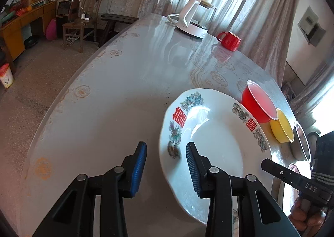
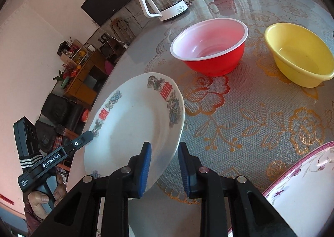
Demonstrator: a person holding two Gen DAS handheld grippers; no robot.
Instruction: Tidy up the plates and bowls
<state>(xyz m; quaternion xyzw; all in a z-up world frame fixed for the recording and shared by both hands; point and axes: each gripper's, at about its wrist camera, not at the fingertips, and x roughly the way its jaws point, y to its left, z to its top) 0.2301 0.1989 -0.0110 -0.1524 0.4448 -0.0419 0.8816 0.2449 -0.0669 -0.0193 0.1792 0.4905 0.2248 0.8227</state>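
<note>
I am angling both grippers downward, the left gripper (image 1: 166,171) spread across the white plate's (image 2: 133,130) rim without pinching, the right gripper (image 2: 165,169) likewise. The plate (red characters, floral border) is overhanging the table (image 1: 117,90) edge.

The purple-flowered plate (image 2: 302,184) (lower right) is cut off by the picture's edge.
</note>
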